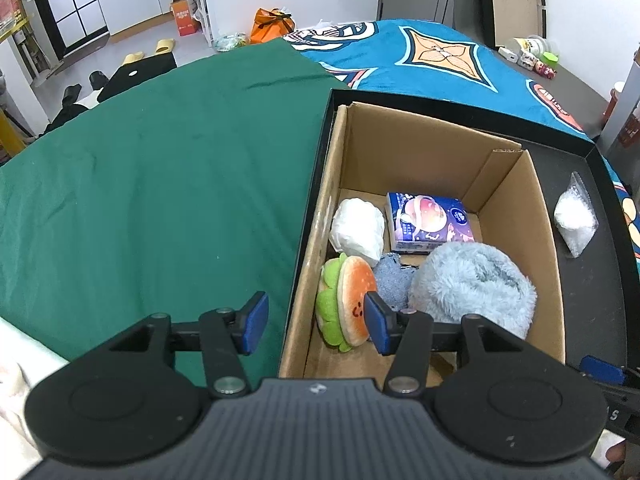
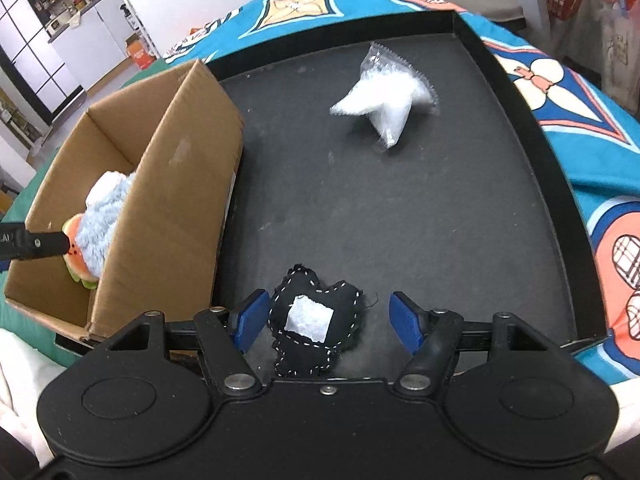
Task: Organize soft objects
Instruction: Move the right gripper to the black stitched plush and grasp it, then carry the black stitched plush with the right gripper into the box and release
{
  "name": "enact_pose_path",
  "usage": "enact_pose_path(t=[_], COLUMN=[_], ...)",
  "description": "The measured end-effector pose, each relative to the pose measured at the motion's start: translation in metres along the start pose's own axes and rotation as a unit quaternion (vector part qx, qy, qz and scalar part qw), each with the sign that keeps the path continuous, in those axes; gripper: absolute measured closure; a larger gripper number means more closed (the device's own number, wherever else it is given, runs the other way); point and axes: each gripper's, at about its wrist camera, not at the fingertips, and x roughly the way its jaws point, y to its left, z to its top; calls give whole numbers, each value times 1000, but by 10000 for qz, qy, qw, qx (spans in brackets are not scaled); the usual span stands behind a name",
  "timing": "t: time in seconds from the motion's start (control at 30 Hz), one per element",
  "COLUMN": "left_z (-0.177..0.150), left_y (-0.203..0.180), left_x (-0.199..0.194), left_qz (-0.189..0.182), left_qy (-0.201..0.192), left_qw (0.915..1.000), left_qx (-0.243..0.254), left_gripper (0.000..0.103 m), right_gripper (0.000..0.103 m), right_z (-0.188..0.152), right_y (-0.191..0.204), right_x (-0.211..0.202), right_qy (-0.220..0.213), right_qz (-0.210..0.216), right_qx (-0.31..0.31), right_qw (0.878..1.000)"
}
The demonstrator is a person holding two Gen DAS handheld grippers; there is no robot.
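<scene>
Matte black plastic left gripper (image 1: 316, 322), matching right gripper (image 2: 328, 322): blue rubber pads (image 1: 256, 322), silver pivot screws, ribbed grey housing.

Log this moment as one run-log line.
left gripper: open, by burger plush | right gripper: open around black pouch | clear bag: on tray

One cardboard box (image 1: 512, 184) sits in one black tray (image 2: 400, 208). The box holds five soft things: one burger plush (image 1: 346, 300), one white bundle (image 1: 358, 229), one tissue pack (image 1: 430, 222), one denim piece (image 1: 394, 280), one fluffy blue item (image 1: 476, 284). On the tray lie two: one clear bag of white filling (image 2: 386, 98) and one black stitched pouch (image 2: 314, 330).
</scene>
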Motion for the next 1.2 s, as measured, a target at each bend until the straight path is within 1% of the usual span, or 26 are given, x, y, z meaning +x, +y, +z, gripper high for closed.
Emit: enact_pose_path(t=[0.13,0.2,0.23,0.27,0.33,0.37,0.47,0.6,0.8,0.97,1.2], left_z=[0,0,0,0,1,1,0,0,1,1,1], left_y=[-3,-4,-5,-6,-6,-6,-7,-6,-6,-4,1], left_x=[1,3,3,3,3,3,5,6,-1,-5,-11], left_qz=[48,75,88,95,109,113,149,186,140,100,-72], left_qy=[14,37,45,47,43,39,59,89,0,-73,-124], left_qw=[10000,10000,9999,9999,9999,9999,9998,9998,9999,9999,9999], left_qx=[28,48,57,64,58,58,82,63,44,38,-10], left_gripper=[52,52,52,52,52,52,52,52,52,52,52], right_gripper=[37,38,42,50,60,66,68,69,69,69,68], right_z=[-2,-3,-3,-3,-3,-2,-2,1,8,12,22], right_y=[2,5,6,7,6,3,-5,-10,-14,-6,11], right_x=[9,11,11,10,8,7,3,-11,-25,-38,-60], right_qy=[118,104,101,88,81,92,66,-161,-338,-497,-736], right_qz=[-7,-34,-62,-102,-198,-158,-184,-251,-237,-220,-193], right_qx=[-103,-184,-244,-284,-292,-225,-10,75,172,106,-38], right_qw=[9999,9998,9996,9995,9993,9996,9998,9995,9990,9985,9971])
